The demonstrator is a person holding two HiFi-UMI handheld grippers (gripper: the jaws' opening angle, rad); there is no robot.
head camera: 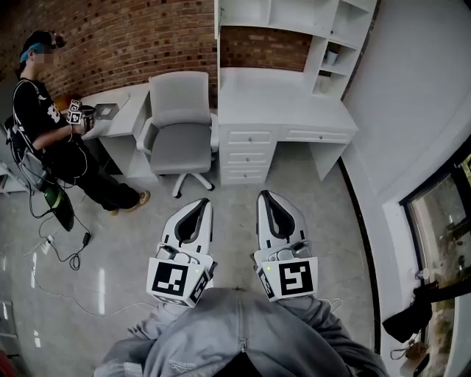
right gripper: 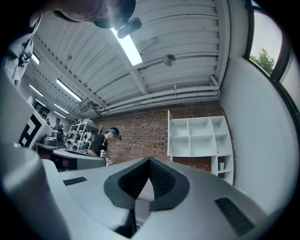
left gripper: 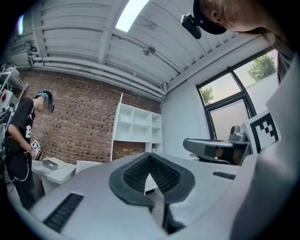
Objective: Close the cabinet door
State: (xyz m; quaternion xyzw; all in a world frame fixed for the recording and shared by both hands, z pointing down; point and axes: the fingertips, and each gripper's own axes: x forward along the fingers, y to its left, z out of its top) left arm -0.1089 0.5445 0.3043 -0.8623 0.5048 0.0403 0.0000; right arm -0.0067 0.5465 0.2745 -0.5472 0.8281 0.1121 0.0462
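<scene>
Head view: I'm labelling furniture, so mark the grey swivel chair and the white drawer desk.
grey swivel chair [head camera: 180,141], head view, seat cushion.
white drawer desk [head camera: 280,97], head view, bare desktop.

1. The shelves [head camera: 294,18] above the desk [head camera: 283,99] are cut off by the head view's top edge.
2. A small thing [head camera: 331,57] on the shelf at the desk's right end cannot be identified.
3. The table [head camera: 118,110] left of the desk is partly hidden by the chair [head camera: 180,121].
4. A dark thing [head camera: 412,313], well right of the desk, cannot be identified.
5. In the left gripper view, the desk is mostly hidden by the left gripper [left gripper: 151,161].
</scene>
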